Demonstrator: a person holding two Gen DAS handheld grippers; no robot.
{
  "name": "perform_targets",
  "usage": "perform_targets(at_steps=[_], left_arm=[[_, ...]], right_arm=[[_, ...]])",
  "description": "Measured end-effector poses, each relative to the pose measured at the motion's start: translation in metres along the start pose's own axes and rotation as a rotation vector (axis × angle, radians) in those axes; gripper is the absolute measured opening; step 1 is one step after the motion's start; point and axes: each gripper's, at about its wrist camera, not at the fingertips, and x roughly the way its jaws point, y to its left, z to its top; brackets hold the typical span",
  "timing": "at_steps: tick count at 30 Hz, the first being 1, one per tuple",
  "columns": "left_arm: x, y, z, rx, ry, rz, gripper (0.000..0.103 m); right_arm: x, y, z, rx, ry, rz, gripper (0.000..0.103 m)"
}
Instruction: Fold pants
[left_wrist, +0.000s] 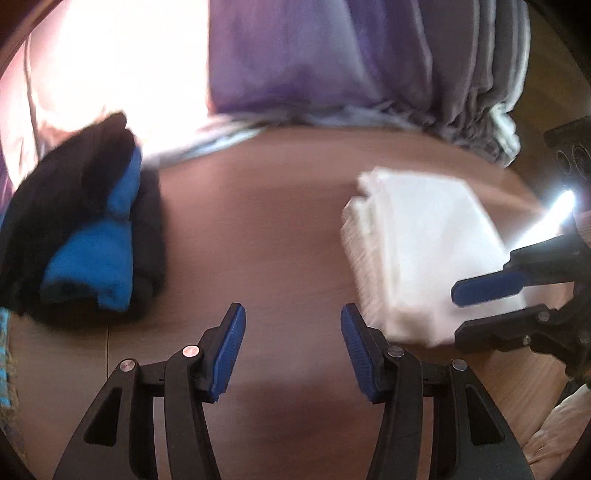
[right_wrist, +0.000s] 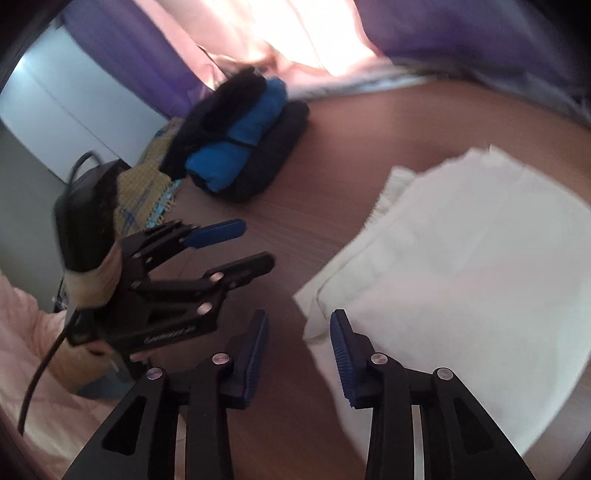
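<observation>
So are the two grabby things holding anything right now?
No, nothing. The left gripper has its jaws open over the bare table, and the right gripper has its jaws open at the edge of the folded white pants, not pinching them.

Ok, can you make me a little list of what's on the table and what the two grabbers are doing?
surface: brown wooden table
folded item: white folded pants, lying flat
pile: black and blue folded clothes, across the table from the white pants
left gripper: open, nothing between its jaws
right gripper: open, at the near edge of the white pants, not gripping them
</observation>
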Motion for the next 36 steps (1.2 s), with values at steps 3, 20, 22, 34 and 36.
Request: perform_targets(at_steps=[3, 20, 22, 34, 36], left_arm=[[-0.004, -0.012, 0.019, 0.062, -0.065, -0.03, 0.053], [0.116, -0.04, 0.131, 0.139, 0.151, -0.371, 0.053], [0.132, -0.042, 0.134, 0.118, 0.198, -0.388, 0.053], [0.171, -0.036, 0.134, -0.005, 0.358, -0.495, 0.026], [0.169, -0.037, 0.136, -0.011, 0.344, -0.514, 0.017]], right_arm=[[-0.027, 0.004, 0.001, -0.007, -0.088, -0.102, 0.05], [-0.034, -0.017, -0.03, 0.274, -0.209, -0.302, 0.054], [-0.037, -0.02, -0.029, 0.288, -0.239, -0.354, 0.054], [-0.083, -0.09, -0.028, 0.455, -0.37, -0.74, 0.054], [-0.081, -0.096, -0.023, 0.443, -0.368, -0.77, 0.054]])
